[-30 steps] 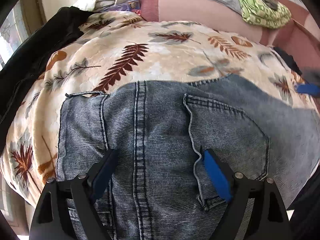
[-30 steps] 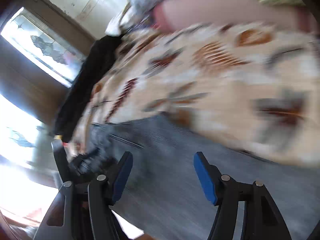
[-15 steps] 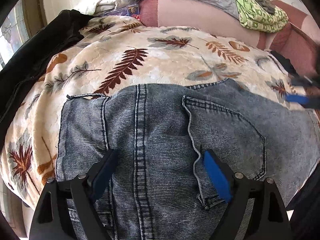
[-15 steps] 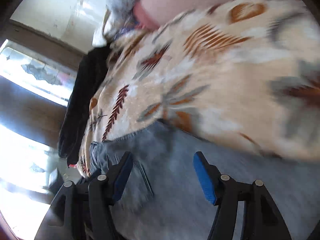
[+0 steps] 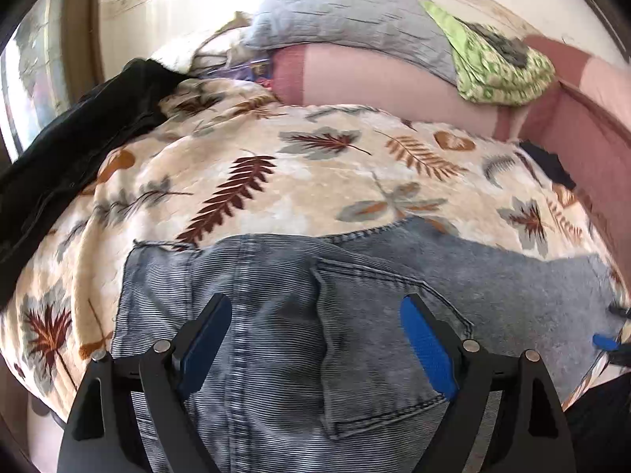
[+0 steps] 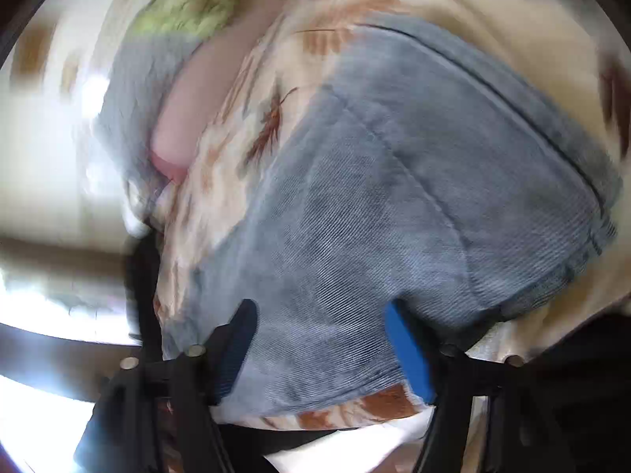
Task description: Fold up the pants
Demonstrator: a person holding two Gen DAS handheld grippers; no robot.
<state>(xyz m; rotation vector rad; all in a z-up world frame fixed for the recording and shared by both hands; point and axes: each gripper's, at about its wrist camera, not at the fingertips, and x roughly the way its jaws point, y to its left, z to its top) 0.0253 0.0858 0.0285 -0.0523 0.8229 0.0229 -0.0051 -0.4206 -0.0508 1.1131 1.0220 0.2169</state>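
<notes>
Blue-grey denim pants (image 5: 315, 295) lie flat on a cream leaf-print blanket (image 5: 295, 181), back pocket (image 5: 394, 339) up, waist end towards me. My left gripper (image 5: 315, 339) is open, its jaws spread wide just above the seat of the pants, holding nothing. In the blurred right wrist view the pants (image 6: 414, 197) fill the frame and my right gripper (image 6: 321, 339) is open over the denim near its edge. A blue fingertip (image 5: 603, 341) of the right gripper shows at the right edge of the left wrist view.
A black garment (image 5: 79, 138) lies along the blanket's left side. At the back are a pink bolster (image 5: 374, 82), a grey pillow (image 5: 355, 19) and a green patterned cloth (image 5: 501, 67). A bright window (image 6: 47, 315) is at the left.
The right gripper swung sharply, from looking along the blanket to looking down on the pants. The left gripper drew back slightly, showing more of the blanket and pillows. Both stayed open.
</notes>
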